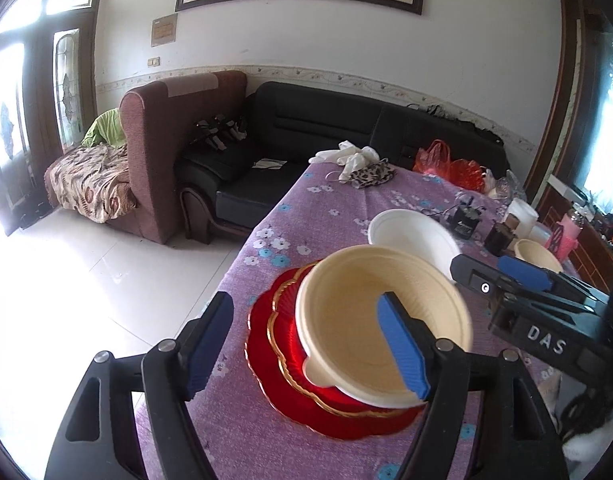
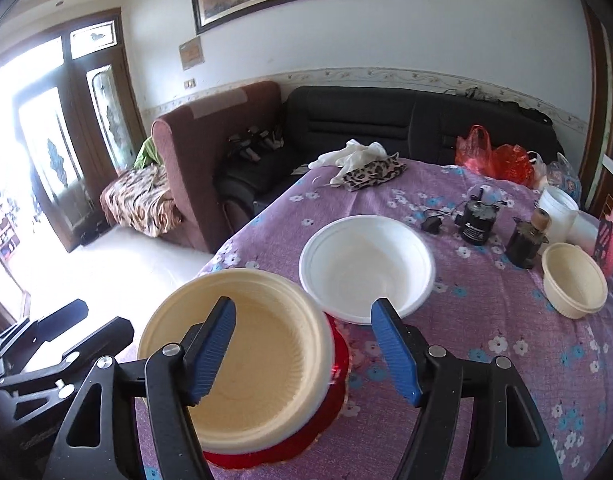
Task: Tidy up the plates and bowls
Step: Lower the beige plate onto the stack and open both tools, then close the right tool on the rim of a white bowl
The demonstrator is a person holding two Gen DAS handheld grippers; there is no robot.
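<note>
A cream bowl (image 1: 382, 324) sits on a stack of red plates with gold rims (image 1: 278, 344) near the table's front left. It also shows in the right wrist view (image 2: 246, 364) over the red plates (image 2: 334, 392). A white bowl (image 1: 414, 236) (image 2: 366, 264) stands just behind. A smaller cream bowl (image 2: 574, 280) (image 1: 536, 254) sits at the right. My left gripper (image 1: 306, 348) is open, its right finger over the cream bowl. My right gripper (image 2: 302, 348) is open above the cream bowl's right rim, and shows in the left wrist view (image 1: 502, 276).
The table has a purple flowered cloth (image 2: 486, 360). At its back lie white gloves and a leopard cloth (image 2: 370, 170), red bags (image 2: 502, 160), a black jar (image 2: 476, 216), a dark pot (image 2: 526, 240) and white tubs (image 2: 558, 212). A black sofa (image 1: 306, 136) and floor lie beyond the left edge.
</note>
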